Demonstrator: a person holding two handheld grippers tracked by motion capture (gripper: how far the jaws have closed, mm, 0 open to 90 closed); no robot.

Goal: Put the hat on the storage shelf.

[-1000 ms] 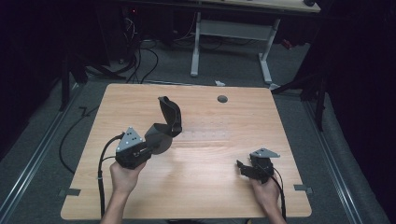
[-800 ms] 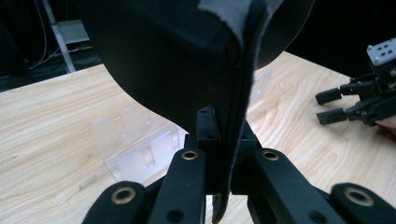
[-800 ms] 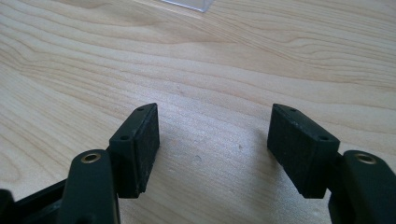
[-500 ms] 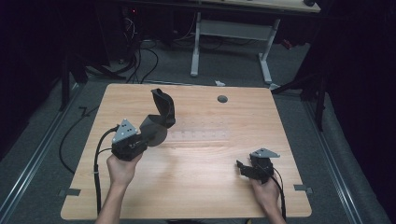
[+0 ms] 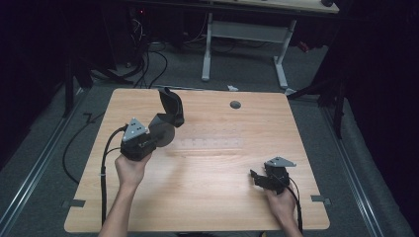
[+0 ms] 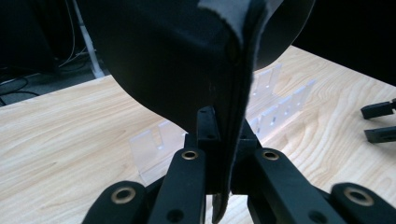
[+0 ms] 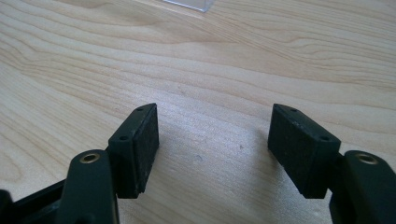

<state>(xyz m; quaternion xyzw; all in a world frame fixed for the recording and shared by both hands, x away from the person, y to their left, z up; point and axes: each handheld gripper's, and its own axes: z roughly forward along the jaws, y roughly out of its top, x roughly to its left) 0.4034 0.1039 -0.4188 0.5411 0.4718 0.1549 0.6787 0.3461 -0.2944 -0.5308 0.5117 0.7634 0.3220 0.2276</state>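
My left gripper is shut on the edge of a black soft case, which it holds up over the left part of the wooden table. The case hangs open, one half standing up and the other a rounded shell. In the left gripper view the case looms close, its fabric rim pinched between my left gripper's jaws. A clear slotted rack lies flat mid-table, just right of the case. My right gripper rests near the front right, open, and the right gripper view shows bare wood between my right gripper's jaws.
A round dark grommet sits in the tabletop near the far edge. Cables trail off the table's left side. A white desk frame stands beyond the table. The rack and the other gripper's jaws appear in the left gripper view.
My left gripper has carried the case to the left and a little farther from the person. The right gripper has stayed put.
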